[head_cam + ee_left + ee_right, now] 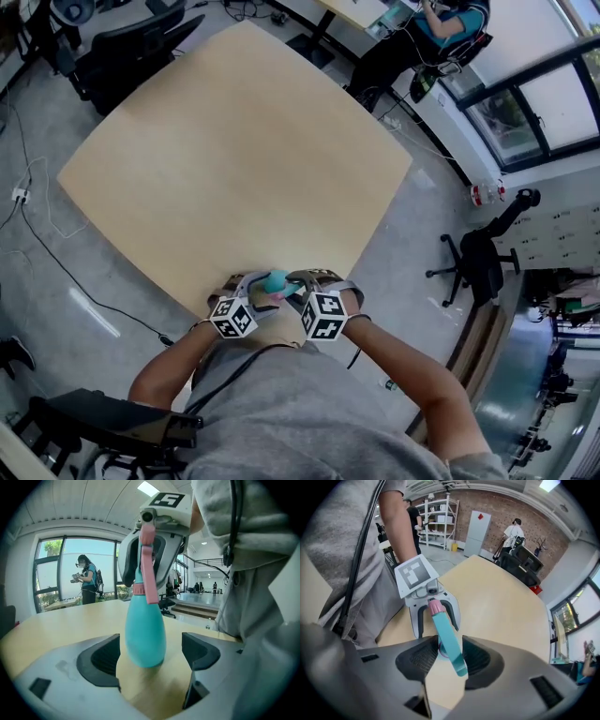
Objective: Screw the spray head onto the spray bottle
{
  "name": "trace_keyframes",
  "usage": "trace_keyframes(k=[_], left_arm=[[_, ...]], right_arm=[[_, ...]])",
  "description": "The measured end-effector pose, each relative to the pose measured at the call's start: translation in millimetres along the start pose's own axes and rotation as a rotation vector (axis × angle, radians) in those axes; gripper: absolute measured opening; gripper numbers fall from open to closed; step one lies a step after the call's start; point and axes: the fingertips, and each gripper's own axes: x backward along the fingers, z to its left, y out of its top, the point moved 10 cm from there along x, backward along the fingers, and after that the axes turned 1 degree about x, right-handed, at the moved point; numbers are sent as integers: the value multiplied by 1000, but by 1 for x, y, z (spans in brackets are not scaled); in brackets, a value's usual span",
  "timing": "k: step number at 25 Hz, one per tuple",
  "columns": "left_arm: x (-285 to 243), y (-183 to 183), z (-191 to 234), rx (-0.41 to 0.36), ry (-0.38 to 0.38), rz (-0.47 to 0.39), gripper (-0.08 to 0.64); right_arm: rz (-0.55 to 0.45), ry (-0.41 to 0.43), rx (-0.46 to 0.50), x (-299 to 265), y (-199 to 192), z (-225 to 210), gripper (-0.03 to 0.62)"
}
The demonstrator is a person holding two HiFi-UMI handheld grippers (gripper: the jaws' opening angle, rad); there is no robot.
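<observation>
Bottle [144, 634] stood upright on the table [234, 159], close to the near edge and directly in front of the person. The spray head [149, 569] sat on its neck with the pink trigger hanging down the front. Right tool [450, 659] stood over it, pointing steeply down, and was clamped on the top of the spray head with a pad pressed to either side. That hold suits turning the part about the bottle's axis. Left tool [151, 657] lay low and nearly level, jaws apart, with the bottle's body between them and a clear gap on each side; neither pad touched it. In my judgement this placement is for bracing: once closed, the left tool would stop the bottle from spinning with the spray head. As found, only the table and the hold from above resisted rotation. The pink collar [139, 588] sat at the neck, but no view showed whether the thread was fully run down. Risk noted: the bottle's smooth, rounded body may slip in the jaws unless gripped at its widest part.
</observation>
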Motion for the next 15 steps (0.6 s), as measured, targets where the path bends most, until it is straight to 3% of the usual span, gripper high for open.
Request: trace_keyframes(k=[5, 8, 10, 15], left_arm=[[63, -2, -8, 52, 57, 33, 394], [102, 3, -3, 109, 151, 33, 394], [130, 18, 7, 135, 222, 2, 368], [178, 78, 35, 155, 331, -164, 109]], right_arm=[[-51, -76, -26, 30, -6, 1, 155], [-80, -146, -72, 53, -18, 2, 156], [-126, -205, -152, 71, -26, 1, 155], [-406, -364, -534, 133, -48, -1, 155]])
